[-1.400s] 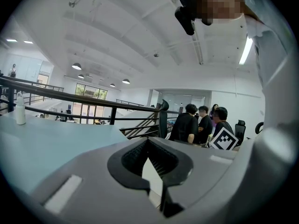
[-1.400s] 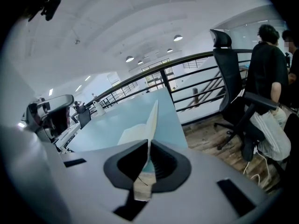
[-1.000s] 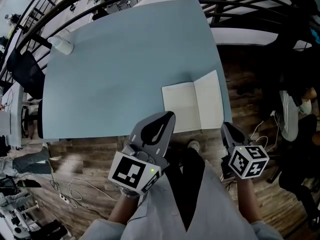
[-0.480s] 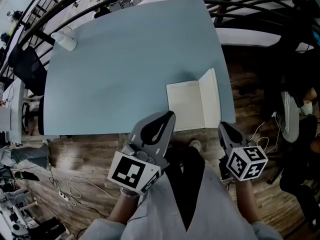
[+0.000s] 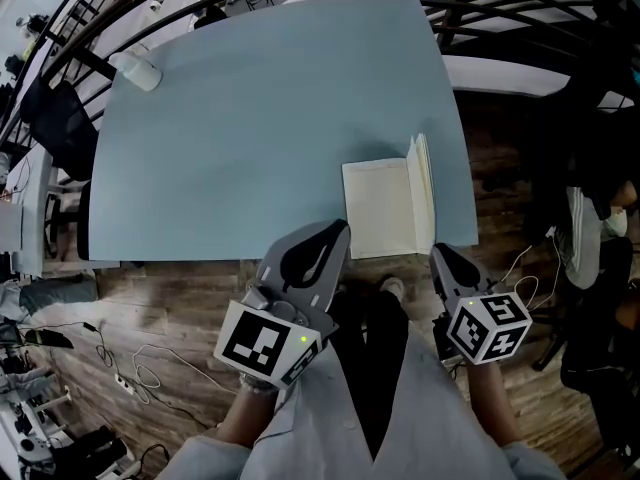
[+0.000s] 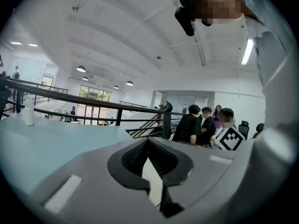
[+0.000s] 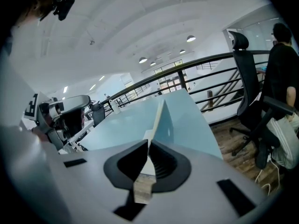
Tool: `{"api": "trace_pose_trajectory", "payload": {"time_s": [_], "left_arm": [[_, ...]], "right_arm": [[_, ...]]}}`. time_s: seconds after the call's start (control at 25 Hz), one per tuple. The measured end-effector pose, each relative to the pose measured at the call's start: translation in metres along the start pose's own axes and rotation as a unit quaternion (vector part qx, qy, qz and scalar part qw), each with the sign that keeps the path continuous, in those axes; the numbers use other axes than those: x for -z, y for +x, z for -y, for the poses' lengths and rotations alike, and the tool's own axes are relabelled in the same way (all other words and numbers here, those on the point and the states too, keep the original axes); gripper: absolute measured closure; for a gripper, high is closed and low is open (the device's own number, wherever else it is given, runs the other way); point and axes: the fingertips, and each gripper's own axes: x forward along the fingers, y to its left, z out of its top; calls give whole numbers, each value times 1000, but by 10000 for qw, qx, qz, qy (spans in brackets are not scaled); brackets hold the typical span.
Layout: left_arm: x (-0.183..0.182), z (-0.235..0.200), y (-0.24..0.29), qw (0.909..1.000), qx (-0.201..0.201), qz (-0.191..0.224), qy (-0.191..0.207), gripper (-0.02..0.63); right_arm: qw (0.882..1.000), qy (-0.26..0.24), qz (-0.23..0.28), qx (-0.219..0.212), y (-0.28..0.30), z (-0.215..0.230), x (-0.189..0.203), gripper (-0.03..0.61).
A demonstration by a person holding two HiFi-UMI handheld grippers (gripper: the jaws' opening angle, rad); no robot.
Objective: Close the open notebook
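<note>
Fingers point(image 7: 126, 164) of my right gripper point(image 7: 148, 143) pinch the notebook's point(image 5: 380, 208) upright cover point(image 7: 163, 120); left gripper point(image 6: 148, 143) closed, empty. Releasing early, I risk it flopping open.

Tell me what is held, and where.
The right claw pinches the notebook by the near edge of its raised right cover; left claw holds nothing.

The notebook point(image 5: 385, 208) is cream-white, the table point(image 5: 250, 118) pale blue, the floor point(image 5: 180, 303) brown wood-grain.
</note>
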Motion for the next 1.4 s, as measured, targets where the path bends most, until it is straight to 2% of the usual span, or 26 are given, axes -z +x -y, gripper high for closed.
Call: {"api": "trace_pose_trajectory", "payload": {"time_s": [1.4], "left_arm": [[13,-24,-23,9984,-549,-8,-98,611]], "right_arm": [[9942,-418,-583,-800,46,-50,30,574]]}}
